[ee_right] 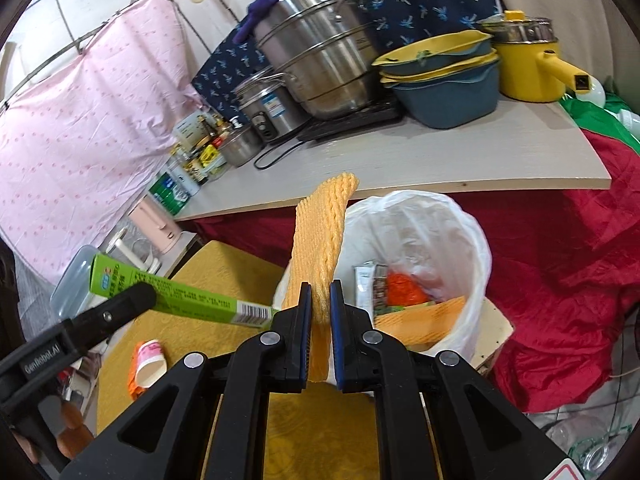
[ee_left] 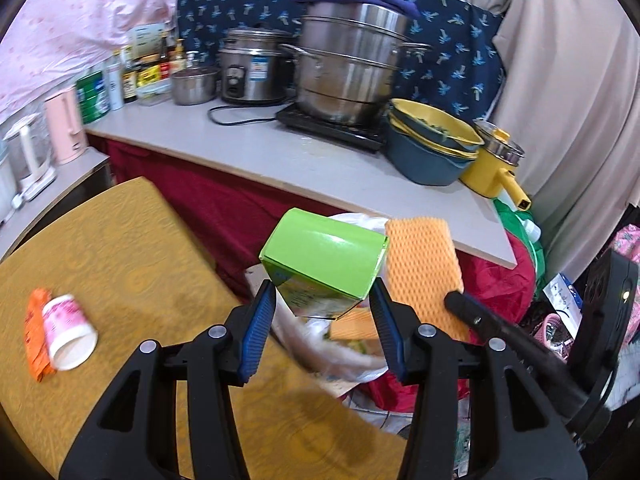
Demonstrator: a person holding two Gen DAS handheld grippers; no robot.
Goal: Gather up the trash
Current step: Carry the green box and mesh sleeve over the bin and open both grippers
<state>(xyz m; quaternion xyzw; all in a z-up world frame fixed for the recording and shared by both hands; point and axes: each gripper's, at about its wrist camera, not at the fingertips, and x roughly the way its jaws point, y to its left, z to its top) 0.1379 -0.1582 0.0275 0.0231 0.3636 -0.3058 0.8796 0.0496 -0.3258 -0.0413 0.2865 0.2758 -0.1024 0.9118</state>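
Left gripper [ee_left: 323, 307] clamps green box [ee_left: 324, 262], frame centre. Right gripper [ee_right: 320, 304] pinches orange foam net [ee_right: 320, 240] beside bin [ee_right: 472, 240]. Only right view shows bin contents. Cup [ee_left: 70, 334] lower left on table [ee_left: 120, 240].

Green box [ee_left: 324, 264] & orange foam net [ee_right: 320, 240] w/ claw grips over white-lined bin [ee_right: 472, 232], prob. half-full.
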